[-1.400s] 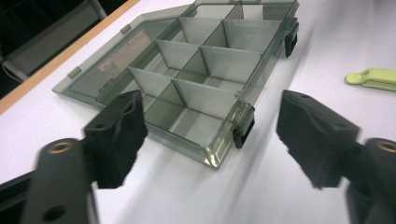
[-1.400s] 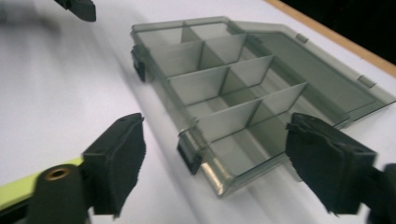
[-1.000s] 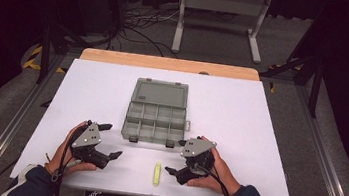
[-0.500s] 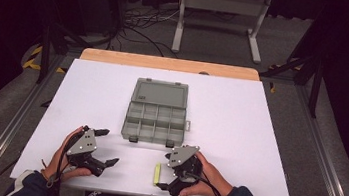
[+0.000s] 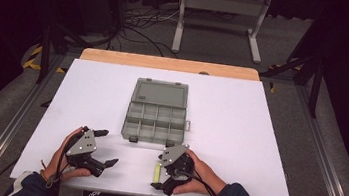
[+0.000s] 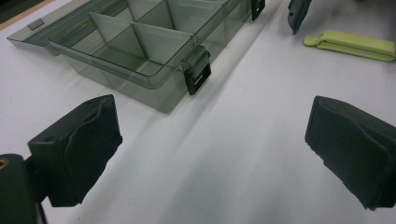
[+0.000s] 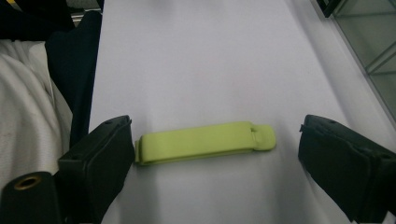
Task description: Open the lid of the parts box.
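Currently, going from left to right: you held your left gripper (image 5: 106,147) low over the white table top (image 5: 258,138), jaws released and empty, resting just short of the translucent grey plastic compartment box (image 5: 155,113). That box lay open, lid back, its black front latches (image 6: 197,76) facing you, probably so the compartments could receive a part. You had your right gripper (image 5: 159,172) down at the near table edge, jaws spread wide and straddling the flat lime-green plastic clip (image 7: 205,142) lengthwise. One pad (image 7: 105,163) touched or nearly touched the clip's blunt end; the other stood apart from its tabbed end. That alignment suggested a lengthwise grasp was being set up. From the high view your hand and gripper covered much of the clip. The compartments appeared empty, though the far ones were hard to judge.
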{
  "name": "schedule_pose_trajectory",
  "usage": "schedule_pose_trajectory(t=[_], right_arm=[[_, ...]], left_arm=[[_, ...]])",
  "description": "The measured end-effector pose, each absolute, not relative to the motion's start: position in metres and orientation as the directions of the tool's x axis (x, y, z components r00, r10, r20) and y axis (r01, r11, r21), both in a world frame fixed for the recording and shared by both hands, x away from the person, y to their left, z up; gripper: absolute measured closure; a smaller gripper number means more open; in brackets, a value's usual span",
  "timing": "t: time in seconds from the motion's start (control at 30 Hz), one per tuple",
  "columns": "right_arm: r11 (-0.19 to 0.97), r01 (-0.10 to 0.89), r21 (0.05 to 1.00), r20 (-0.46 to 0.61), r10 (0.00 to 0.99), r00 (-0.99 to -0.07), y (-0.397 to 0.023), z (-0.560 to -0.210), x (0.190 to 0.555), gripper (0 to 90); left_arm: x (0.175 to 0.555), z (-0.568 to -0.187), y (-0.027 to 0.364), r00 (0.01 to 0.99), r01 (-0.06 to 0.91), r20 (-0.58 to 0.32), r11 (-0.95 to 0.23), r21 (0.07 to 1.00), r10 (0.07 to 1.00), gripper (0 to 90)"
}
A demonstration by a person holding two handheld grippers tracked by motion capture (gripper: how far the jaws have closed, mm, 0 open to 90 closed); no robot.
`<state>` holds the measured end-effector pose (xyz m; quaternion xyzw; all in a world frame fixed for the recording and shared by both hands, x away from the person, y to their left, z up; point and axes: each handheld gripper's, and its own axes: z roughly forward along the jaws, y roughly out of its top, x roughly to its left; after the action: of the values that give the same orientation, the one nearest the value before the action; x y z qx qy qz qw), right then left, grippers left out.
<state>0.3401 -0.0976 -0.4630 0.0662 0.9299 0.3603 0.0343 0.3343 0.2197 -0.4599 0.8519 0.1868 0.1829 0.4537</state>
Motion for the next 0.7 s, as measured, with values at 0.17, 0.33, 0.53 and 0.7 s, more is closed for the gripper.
schedule_pose_trajectory(t=[0.17, 0.33, 0.53, 0.7], right_arm=[[0.731, 0.076, 0.679, -0.026, 0.128, -0.991, -0.0956, -0.4622, 0.3399, 16.5], [0.726, 0.069, 0.684, -0.021, 0.115, -0.993, -0.0974, -0.4612, 0.3379, 23.6], [0.724, 0.065, 0.687, -0.028, 0.116, -0.993, -0.0979, -0.4613, 0.3372, 23.9], [0.727, 0.060, 0.684, -0.032, 0.112, -0.993, -0.0986, -0.4604, 0.3361, 23.9]], left_arm=[[0.3345, -0.4603, 0.2196, 0.864, 0.154, 0.140, -0.518, 0.841, 0.484, 4.0], [0.3349, -0.4600, 0.2195, 0.864, 0.152, 0.140, -0.515, 0.844, 0.484, 3.9], [0.3354, -0.4601, 0.2189, 0.866, 0.152, 0.136, -0.513, 0.845, 0.481, 4.0], [0.3357, -0.4600, 0.2194, 0.866, 0.155, 0.133, -0.511, 0.845, 0.482, 4.0]])
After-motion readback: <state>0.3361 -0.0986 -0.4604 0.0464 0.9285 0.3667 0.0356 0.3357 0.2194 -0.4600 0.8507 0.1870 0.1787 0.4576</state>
